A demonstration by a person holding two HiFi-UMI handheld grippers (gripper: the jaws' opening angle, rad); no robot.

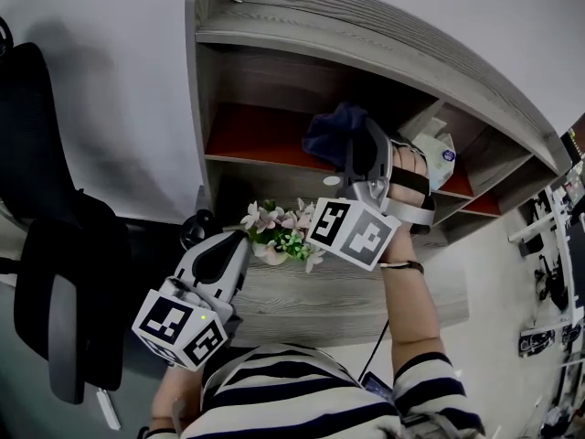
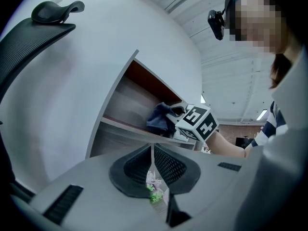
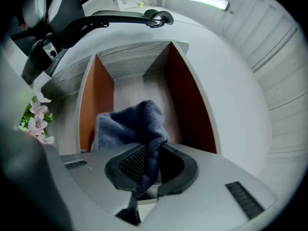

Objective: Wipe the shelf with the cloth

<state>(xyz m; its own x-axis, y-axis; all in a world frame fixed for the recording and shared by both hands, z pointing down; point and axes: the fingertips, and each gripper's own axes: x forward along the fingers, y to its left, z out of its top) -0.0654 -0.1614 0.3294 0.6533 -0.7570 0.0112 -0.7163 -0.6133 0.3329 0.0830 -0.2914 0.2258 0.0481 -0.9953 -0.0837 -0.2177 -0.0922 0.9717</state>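
Cloth (image 3: 126, 126) is soft, light terry, bunched in the shelf (image 3: 147, 88) bay; R gripper (image 3: 147, 160) jaws clamp one fold. I'd guess it flops & drags, so hold near the bunch. L gripper (image 2: 153, 166): jaws together, empty, out front of shelf.

This looks like an office. A black mesh desk chair (image 1: 69, 282) stands at the left, beside a grey wood-grain shelf unit (image 1: 384, 35) against a white wall (image 1: 110, 108).
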